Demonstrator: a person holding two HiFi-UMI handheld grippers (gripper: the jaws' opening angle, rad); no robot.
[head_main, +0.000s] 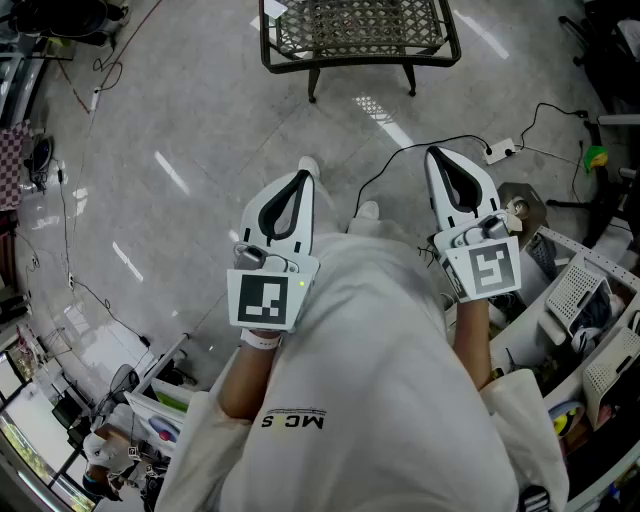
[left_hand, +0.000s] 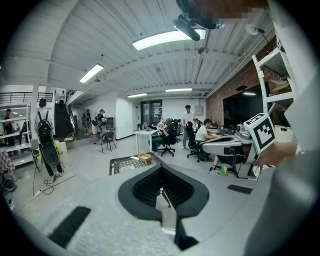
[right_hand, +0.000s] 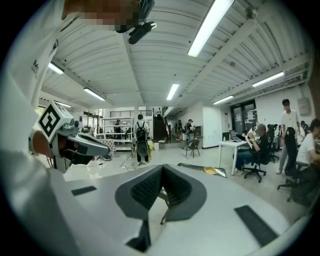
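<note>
A person in a white shirt (head_main: 370, 380) holds both grippers out at waist height, aimed forward over a grey floor. The left gripper (head_main: 303, 176) is shut, its jaws meeting at the tip with nothing between them, which the left gripper view (left_hand: 161, 168) also shows. The right gripper (head_main: 437, 152) is likewise shut and empty, its jaws closed in the right gripper view (right_hand: 162, 167). Each carries a marker cube (head_main: 264, 299). Neither touches anything. The nearest object ahead is a black mesh table (head_main: 355, 30) with a small yellow bowl (left_hand: 145, 157) on it.
A black cable runs across the floor to a white power strip (head_main: 498, 152). White crates and clutter (head_main: 585, 300) stand at the right, more clutter (head_main: 150, 400) at lower left. People sit at desks (left_hand: 200, 137) far off; another with a backpack (right_hand: 142, 140) stands.
</note>
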